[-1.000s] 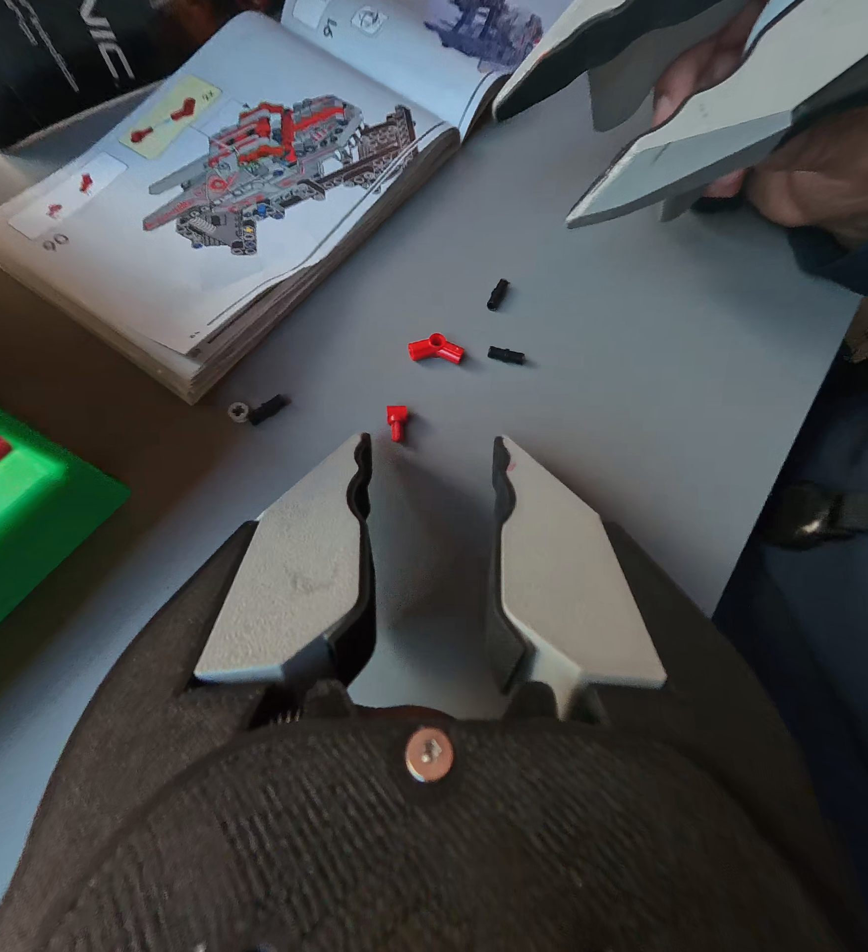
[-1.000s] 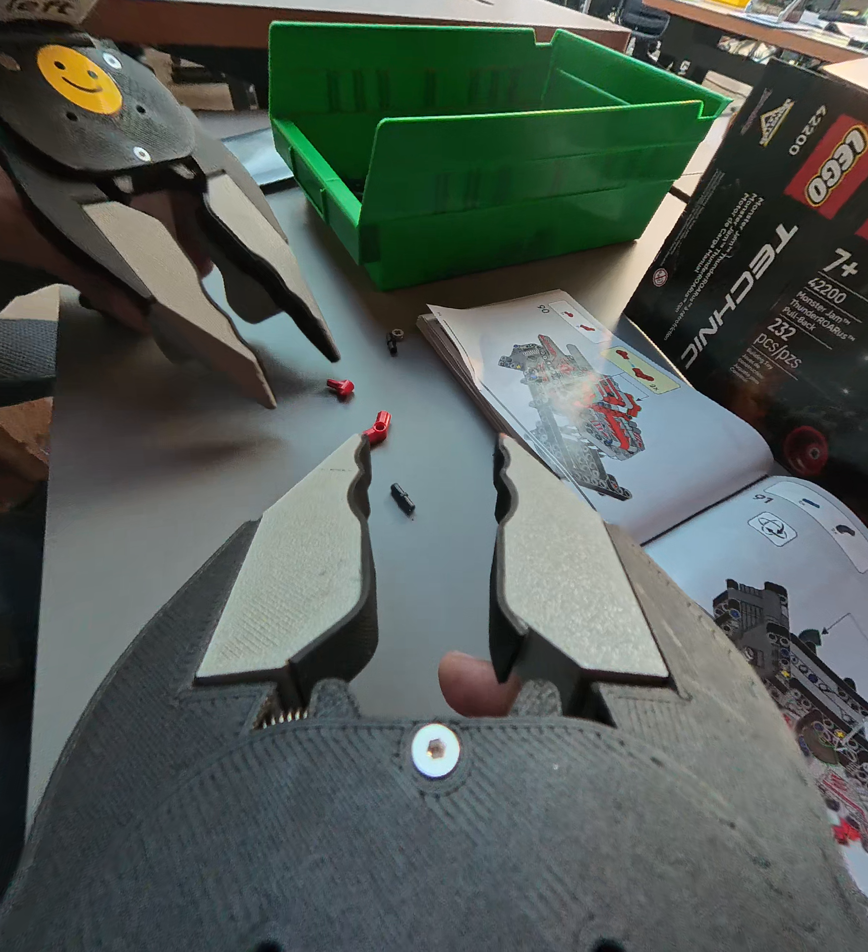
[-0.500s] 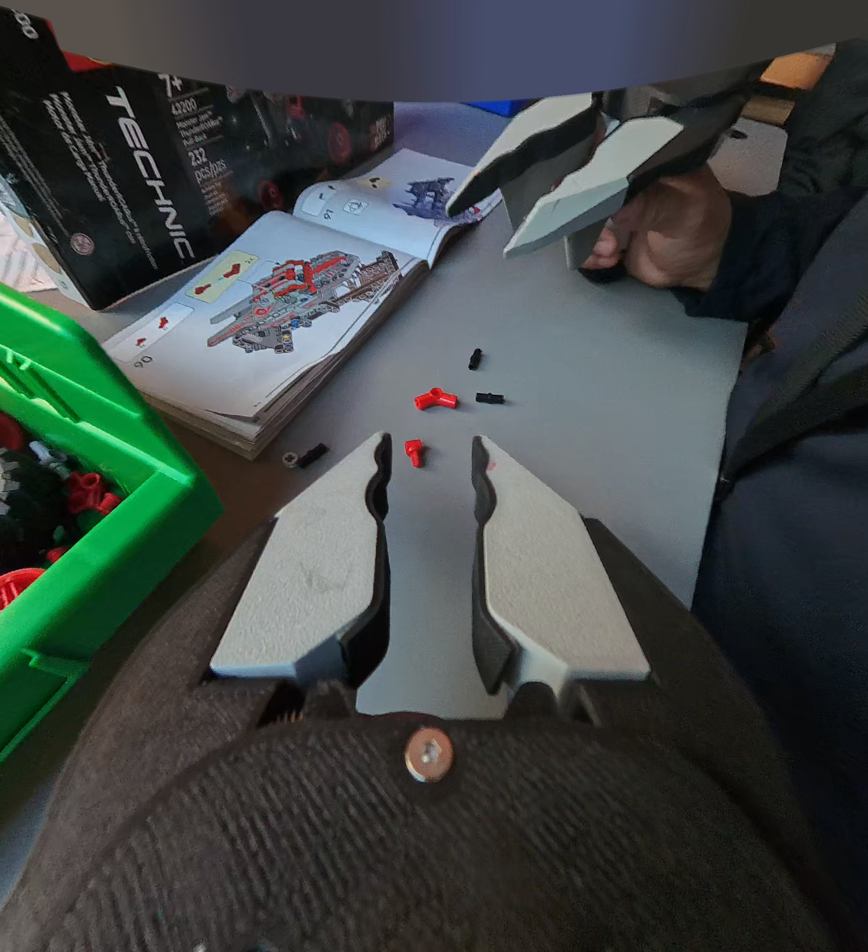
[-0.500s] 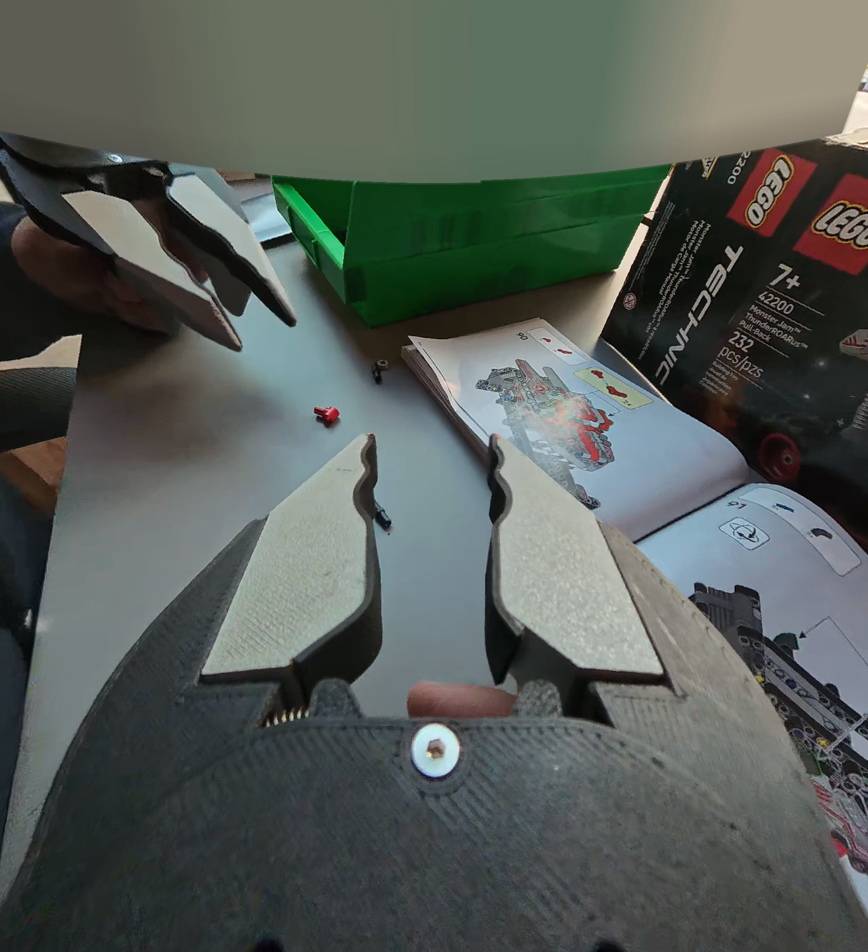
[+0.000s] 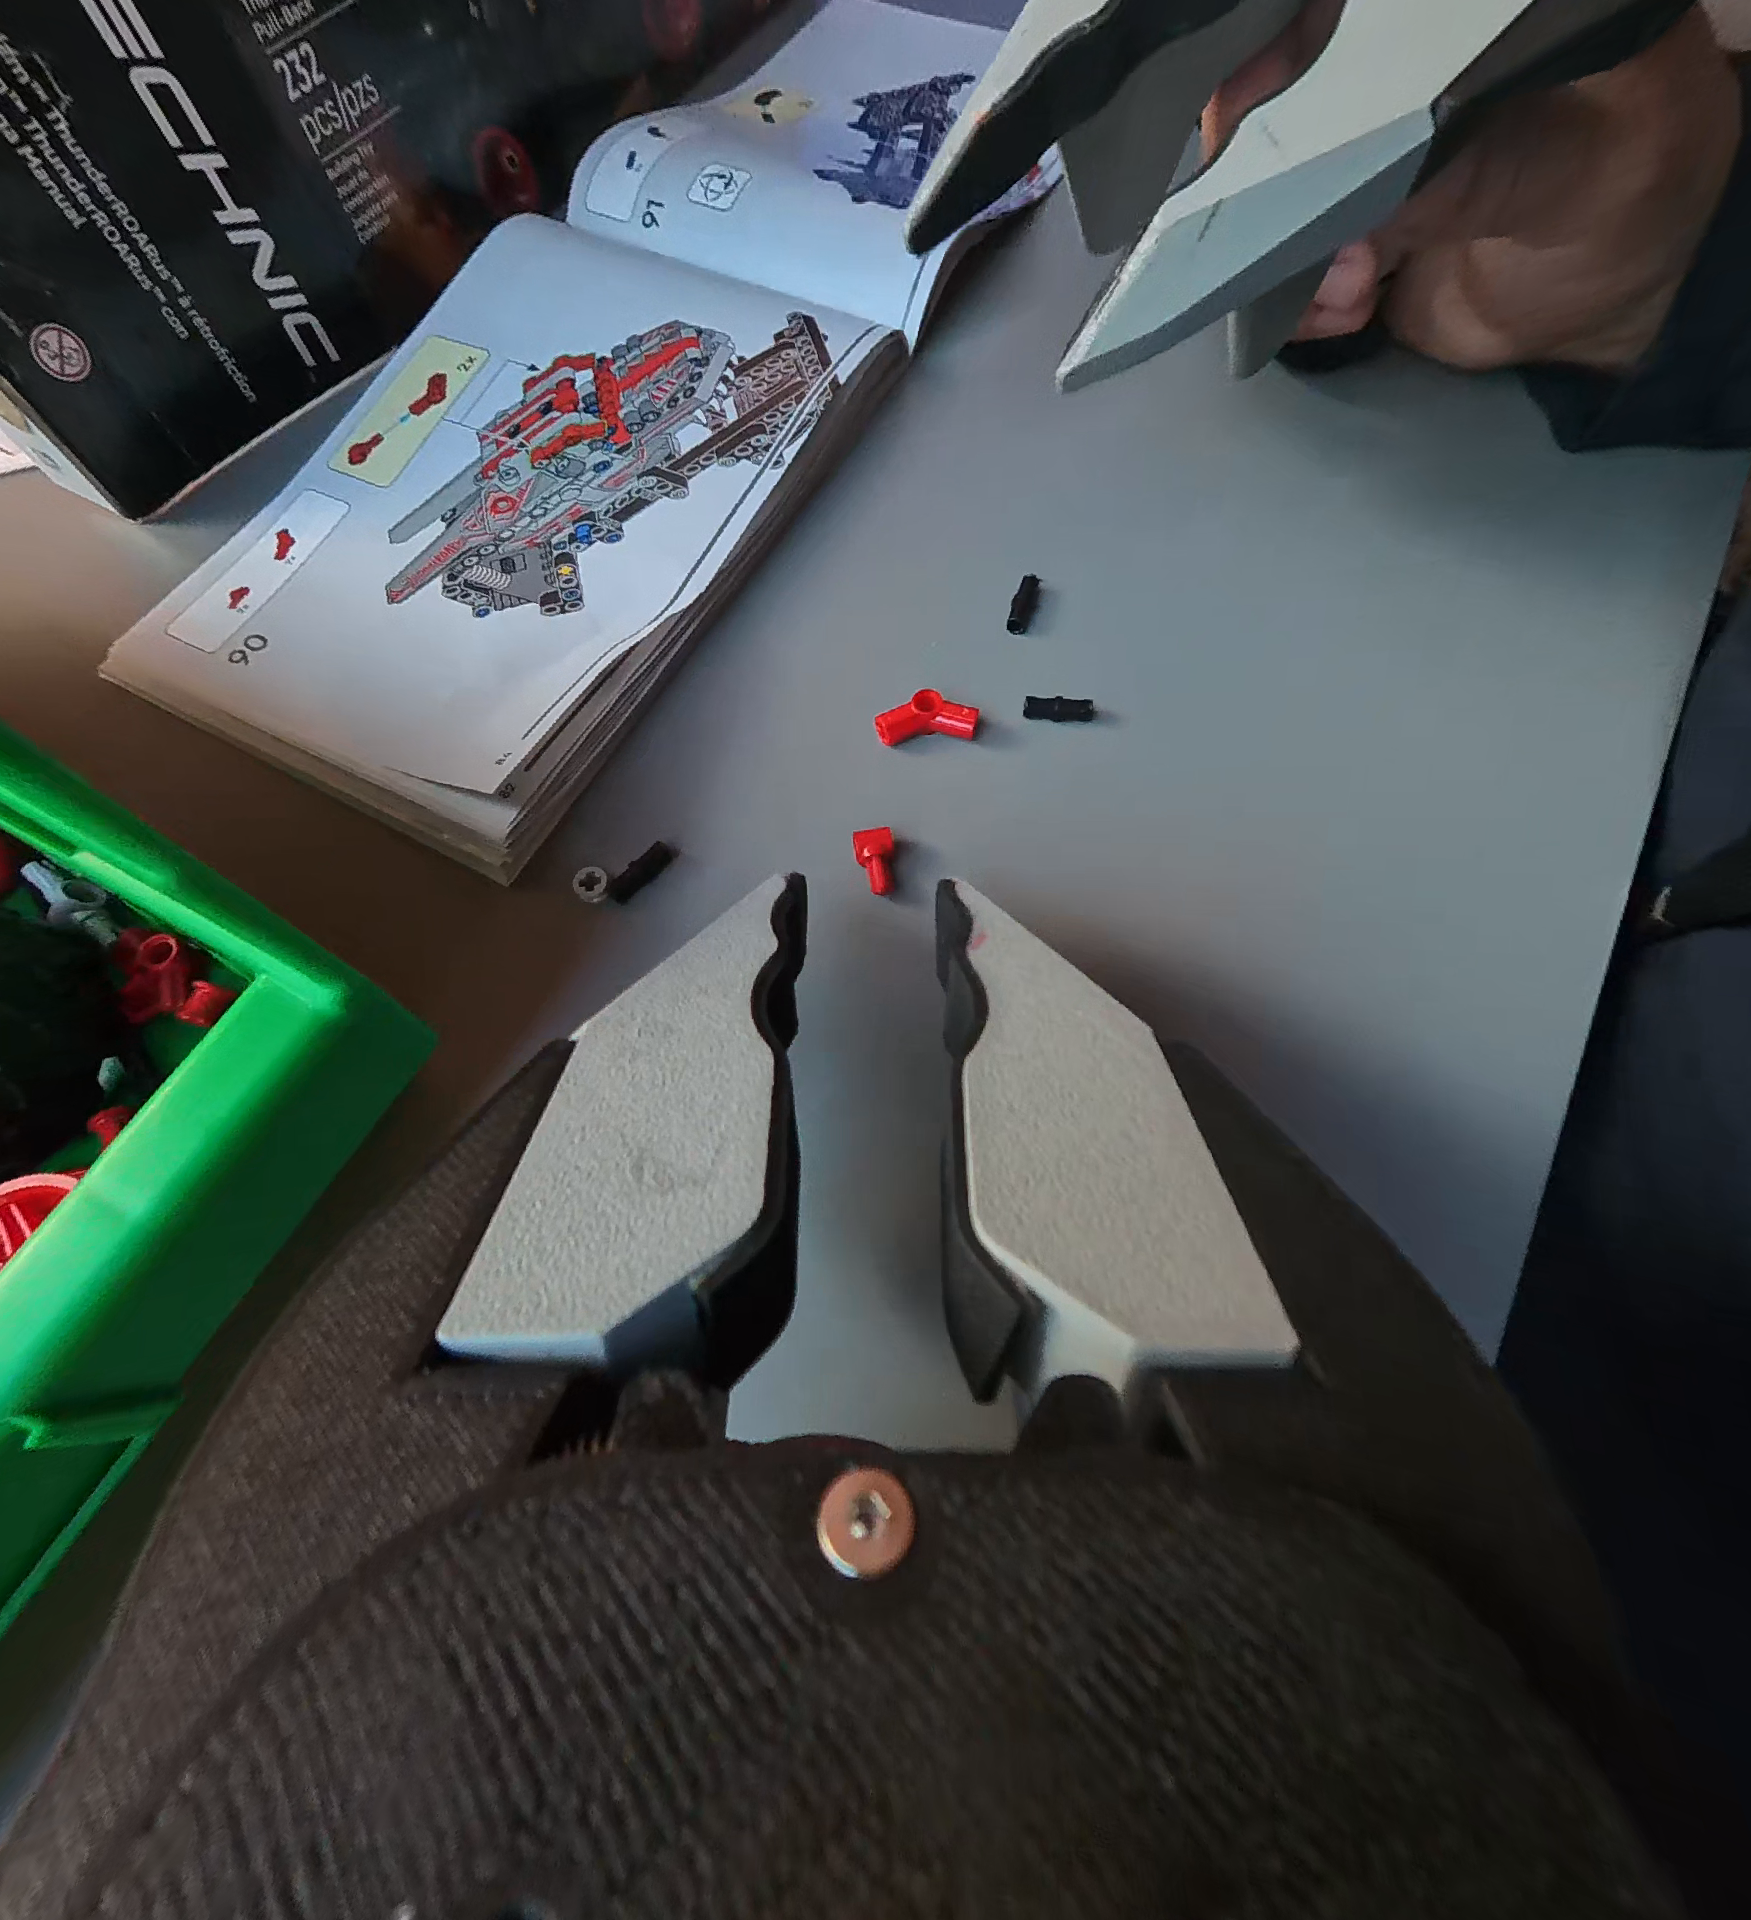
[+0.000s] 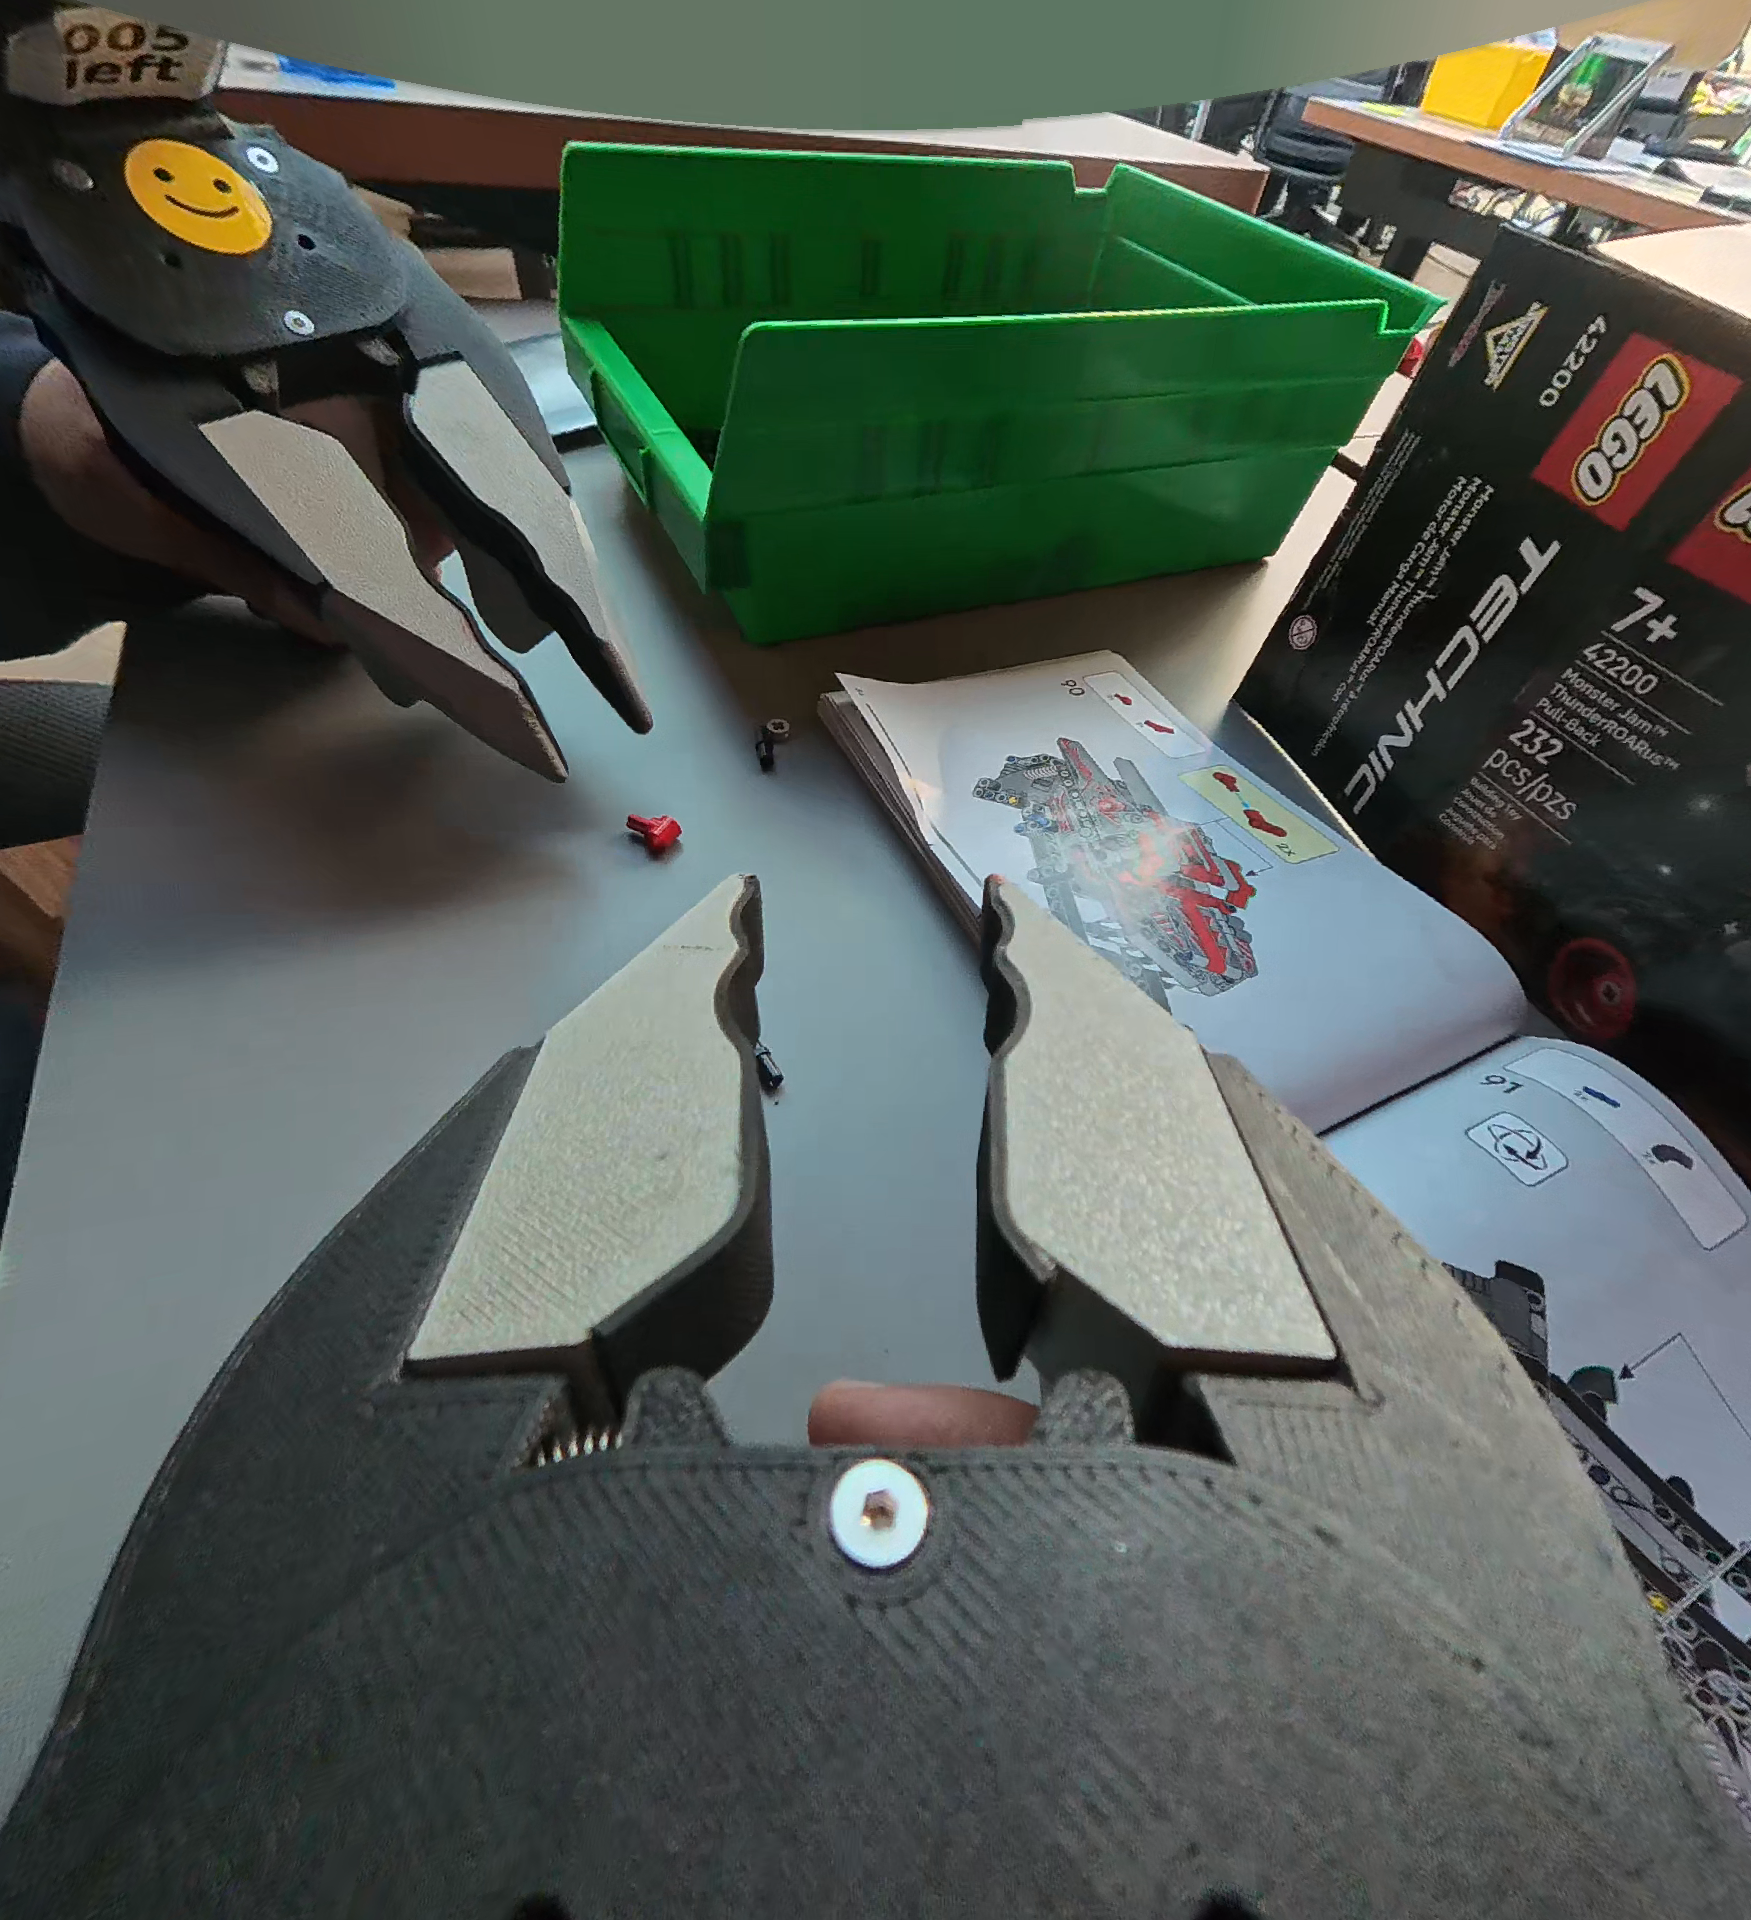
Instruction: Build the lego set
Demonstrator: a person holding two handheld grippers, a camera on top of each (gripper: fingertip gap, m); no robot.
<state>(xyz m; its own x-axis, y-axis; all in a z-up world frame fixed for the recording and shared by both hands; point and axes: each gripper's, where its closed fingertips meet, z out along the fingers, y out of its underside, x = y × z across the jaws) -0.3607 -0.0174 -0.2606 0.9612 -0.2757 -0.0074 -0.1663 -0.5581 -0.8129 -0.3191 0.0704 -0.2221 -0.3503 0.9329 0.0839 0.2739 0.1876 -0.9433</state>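
Observation:
Several loose parts lie on the grey table [image 5: 1318, 883]. A small red pin piece [image 5: 873, 854] lies just ahead of my left gripper [image 5: 869, 904], which is open with a narrow gap and empty. Farther on are a red angled connector [image 5: 925, 717], two black pins [image 5: 1025, 603] [image 5: 1056, 709] and a black pin with a grey bush [image 5: 632, 873]. My right gripper [image 6: 868, 904] is open and empty above the table. A black pin [image 6: 767, 1065] shows beside its left finger. The red pin piece [image 6: 655, 831] lies below the left gripper [image 6: 601, 748].
An open instruction booklet [image 5: 538, 540] [image 6: 1162, 883] lies by the parts. A green bin [image 5: 175, 1195] [image 6: 954, 468] holds wheels and red parts. The black set box [image 5: 123, 208] [image 6: 1577, 623] stands behind the booklet. The table edge [image 5: 1577, 1039] runs along the person's side. Across from one pair of fingers to the other is roughly 11 centimeters. The red angled connector [image 5: 925, 717] lies around 5 centimeters away from my left fingertips.
Both grippers drew up and back, then came closer to the table again. My left gripper's jaws are narrower than a second ago. The parts on the table have not moved.

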